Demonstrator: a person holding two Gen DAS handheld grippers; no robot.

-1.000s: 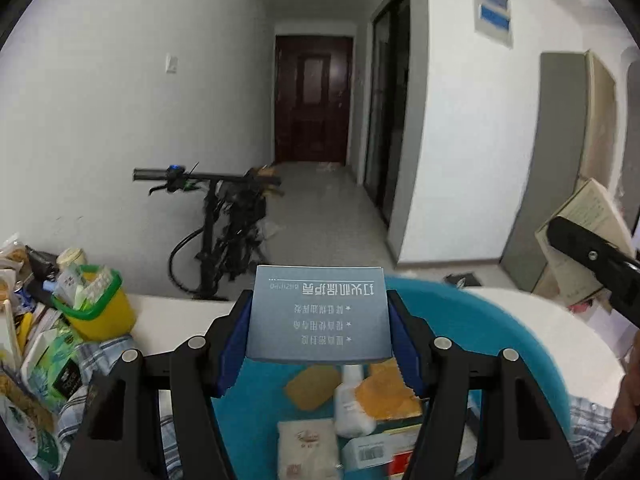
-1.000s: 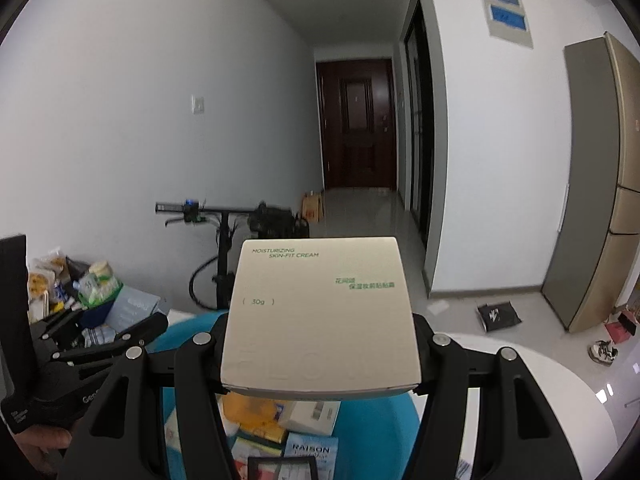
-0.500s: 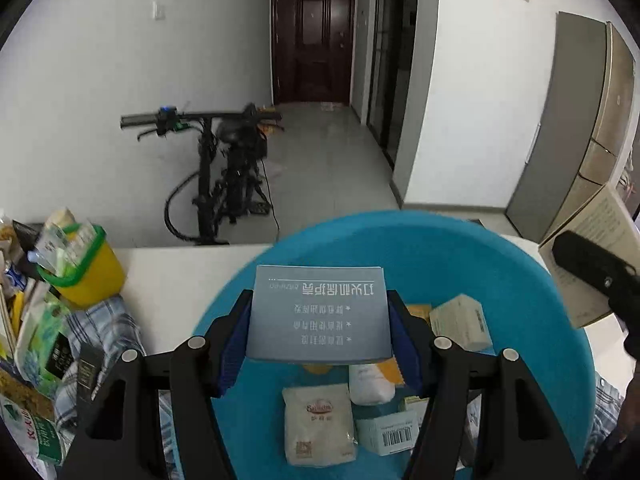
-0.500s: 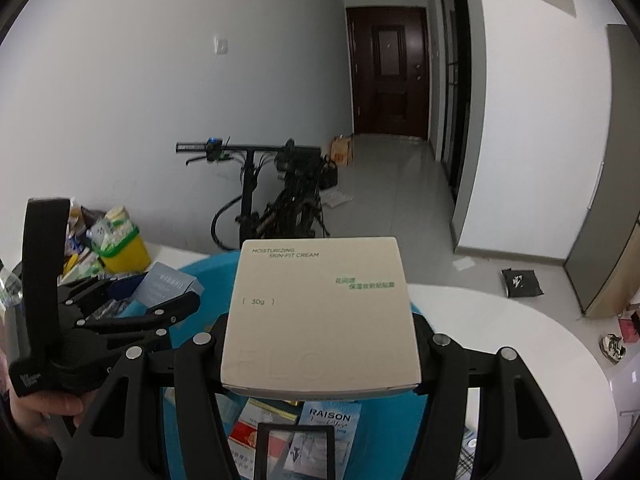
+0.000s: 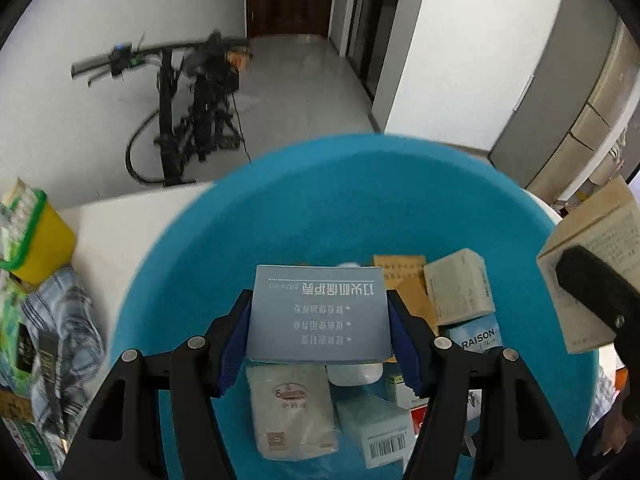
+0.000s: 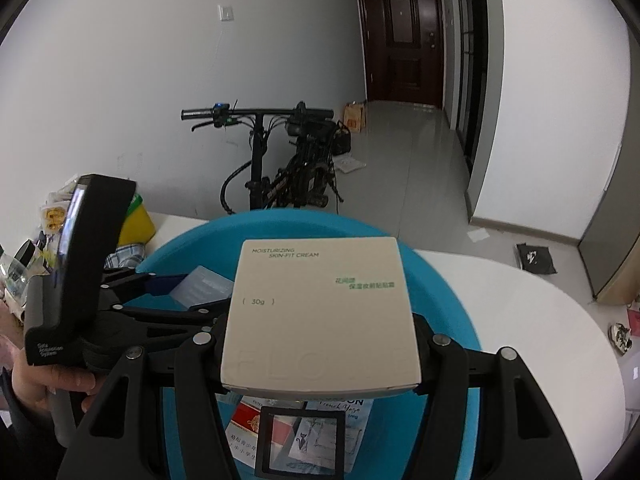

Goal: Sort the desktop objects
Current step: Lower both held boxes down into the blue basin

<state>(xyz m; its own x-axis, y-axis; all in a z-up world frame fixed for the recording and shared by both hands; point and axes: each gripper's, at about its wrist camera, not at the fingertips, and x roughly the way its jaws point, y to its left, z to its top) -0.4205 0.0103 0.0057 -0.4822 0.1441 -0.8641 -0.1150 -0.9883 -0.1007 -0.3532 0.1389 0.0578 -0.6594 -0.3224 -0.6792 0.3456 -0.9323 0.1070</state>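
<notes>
My left gripper [image 5: 318,334] is shut on a grey-blue box [image 5: 318,314] with Chinese print and holds it over the blue basin [image 5: 304,200]. In the basin lie a white pouch [image 5: 290,412], a barcoded box [image 5: 378,428], a pale cube box [image 5: 458,286], an orange box [image 5: 400,270] and a RAISON pack [image 5: 478,336]. My right gripper [image 6: 320,354] is shut on a cream MOISTURIZING SKIN-FIT CREAM box [image 6: 320,312], also above the basin [image 6: 448,308]. The left gripper and its box [image 6: 202,286] show at the left of the right wrist view.
A yellow tub with a green rim [image 5: 34,236], a checked cloth [image 5: 68,320] and snack packs crowd the table's left. The white table [image 6: 532,320] reaches right of the basin. A folded bicycle [image 6: 288,168] stands behind, against the wall.
Both grippers have tilted down and moved forward over the basin, still holding their boxes. More of the basin's contents show now.
</notes>
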